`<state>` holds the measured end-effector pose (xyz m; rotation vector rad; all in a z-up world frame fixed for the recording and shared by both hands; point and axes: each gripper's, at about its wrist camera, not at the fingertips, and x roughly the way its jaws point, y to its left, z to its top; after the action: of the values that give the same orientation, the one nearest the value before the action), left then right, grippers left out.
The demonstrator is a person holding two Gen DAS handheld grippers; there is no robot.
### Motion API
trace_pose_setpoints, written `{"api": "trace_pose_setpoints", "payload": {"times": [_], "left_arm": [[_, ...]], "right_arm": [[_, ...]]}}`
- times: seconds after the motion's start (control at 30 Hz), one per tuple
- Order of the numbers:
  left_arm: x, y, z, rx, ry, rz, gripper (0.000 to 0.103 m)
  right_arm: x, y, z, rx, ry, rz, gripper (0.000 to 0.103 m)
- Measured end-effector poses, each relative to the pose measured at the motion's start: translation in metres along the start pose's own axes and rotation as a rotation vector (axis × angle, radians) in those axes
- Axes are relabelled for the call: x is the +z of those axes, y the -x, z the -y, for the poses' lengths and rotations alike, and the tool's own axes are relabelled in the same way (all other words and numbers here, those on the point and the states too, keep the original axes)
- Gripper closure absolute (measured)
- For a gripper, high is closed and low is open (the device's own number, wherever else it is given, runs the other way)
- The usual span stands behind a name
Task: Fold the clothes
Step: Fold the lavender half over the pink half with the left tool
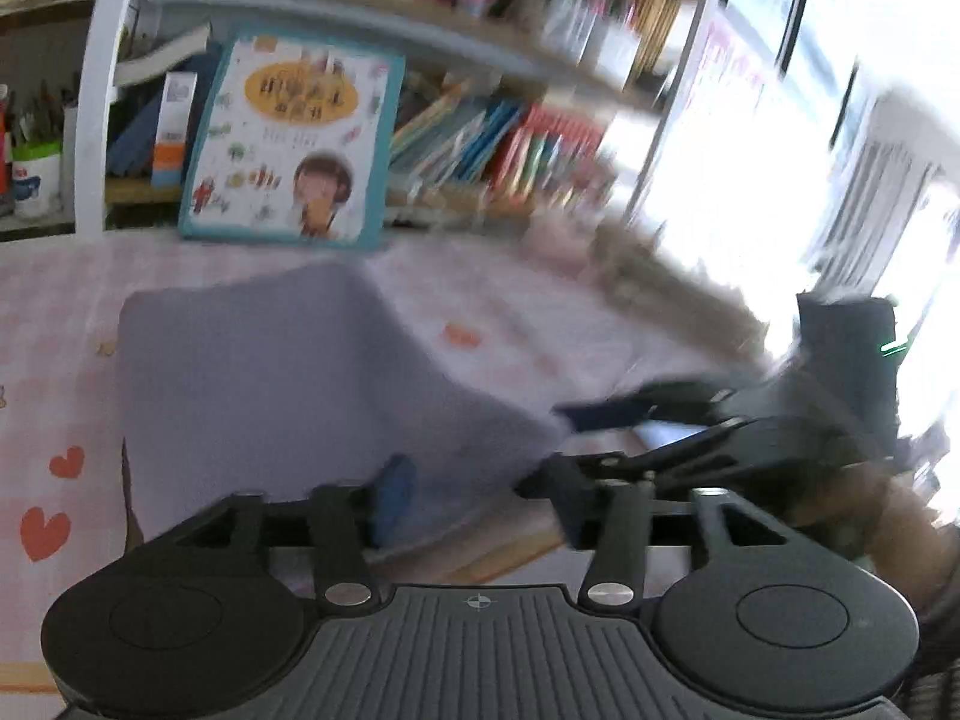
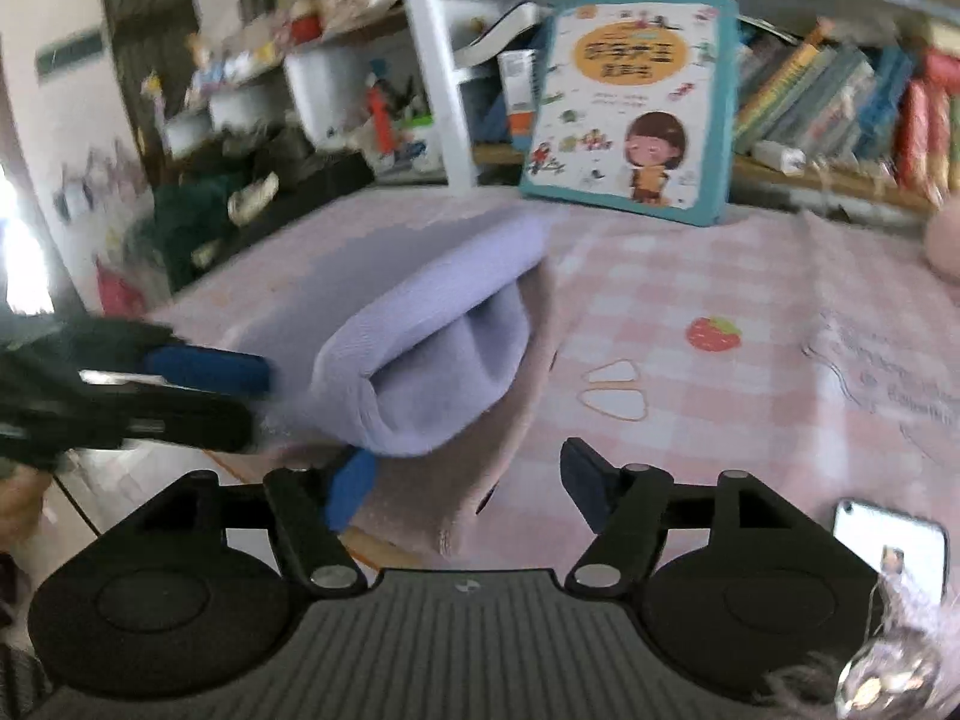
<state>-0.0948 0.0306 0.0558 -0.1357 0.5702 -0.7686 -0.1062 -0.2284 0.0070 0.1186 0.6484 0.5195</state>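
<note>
On pink cloth (image 2: 720,276), lilac garment (image 2: 432,324), seemingly folded.

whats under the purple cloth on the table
The purple cloth lies on a pink checked tablecloth, with a beige fabric layer showing beneath its near edge. Whatever lies under its middle is covered and cannot be seen.

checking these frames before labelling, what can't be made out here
- Left view: bookshelf spines, motion blur; window side blown out by glare.
- Left view: right gripper, smeared; its jaw state is unreadable.
- Right view: left gripper, blurred and cut by the frame edge.
- Right view: lavender garment, its near edge behind the right gripper's blue finger.
- Right view: phone screen, washed out.
</note>
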Motion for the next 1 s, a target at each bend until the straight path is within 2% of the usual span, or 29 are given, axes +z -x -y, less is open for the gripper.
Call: {"api": "trace_pose_setpoints", "payload": {"times": [0.03, 0.1, 0.13, 0.2, 0.27, 0.33, 0.4, 0.43, 0.47, 0.6, 0.7, 0.77, 0.83, 0.87, 0.93, 1.0], "left_arm": [[0.004, 0.014, -0.001, -0.027, -0.001, 0.049, 0.041], [0.012, 0.032, -0.006, -0.01, -0.01, 0.122, 0.041], [0.016, 0.04, -0.008, 0.004, -0.015, 0.156, 0.041], [0.021, 0.039, -0.016, 0.121, -0.032, 0.182, 0.042], [0.017, 0.024, -0.028, 0.192, -0.035, 0.16, 0.046], [0.011, 0.007, -0.039, 0.252, -0.036, 0.131, 0.071], [-0.002, -0.013, -0.048, 0.263, -0.027, 0.053, 0.079], [-0.011, -0.023, -0.05, 0.264, -0.032, 0.011, 0.079], [-0.018, -0.026, -0.05, 0.263, -0.049, 0.008, 0.079], [-0.02, -0.024, -0.05, 0.251, -0.048, 0.013, 0.079], [-0.019, -0.023, -0.051, 0.242, -0.052, 0.011, 0.079], [-0.019, -0.023, -0.05, 0.247, -0.071, 0.011, 0.079], [-0.018, -0.024, -0.05, 0.253, -0.072, 0.01, 0.079], [-0.017, -0.025, -0.051, 0.255, -0.072, 0.01, 0.079], [-0.016, -0.026, -0.052, 0.256, -0.062, 0.01, 0.078], [-0.014, -0.025, -0.055, 0.249, -0.036, 0.012, 0.078]], "right_arm": [[0.003, 0.005, 0.006, 0.031, -0.053, 0.009, 0.024], [0.006, 0.002, 0.015, 0.099, -0.165, 0.011, 0.016], [0.008, -0.003, 0.018, 0.13, -0.221, 0.007, 0.016], [0.011, -0.013, 0.026, 0.192, -0.334, 0.0, 0.016], [0.015, -0.023, 0.034, 0.255, -0.446, -0.008, 0.016], [0.018, -0.033, 0.04, 0.306, -0.551, -0.018, 0.016], [0.018, -0.043, 0.038, 0.268, -0.571, -0.045, 0.016], [0.017, -0.047, 0.037, 0.256, -0.578, -0.054, 0.016], [0.017, -0.049, 0.036, 0.256, -0.583, -0.052, 0.016], [0.025, -0.059, 0.03, 0.233, -0.559, -0.026, 0.021], [0.036, -0.072, 0.028, 0.216, -0.512, 0.002, 0.032], [0.042, -0.089, 0.033, 0.193, -0.506, -0.009, 0.045], [0.048, -0.104, 0.035, 0.165, -0.493, -0.026, 0.065], [0.05, -0.11, 0.035, 0.151, -0.479, -0.035, 0.069], [0.057, -0.102, 0.02, 0.122, -0.36, -0.004, 0.081], [0.062, -0.075, -0.013, 0.097, -0.115, 0.114, 0.082]]}}
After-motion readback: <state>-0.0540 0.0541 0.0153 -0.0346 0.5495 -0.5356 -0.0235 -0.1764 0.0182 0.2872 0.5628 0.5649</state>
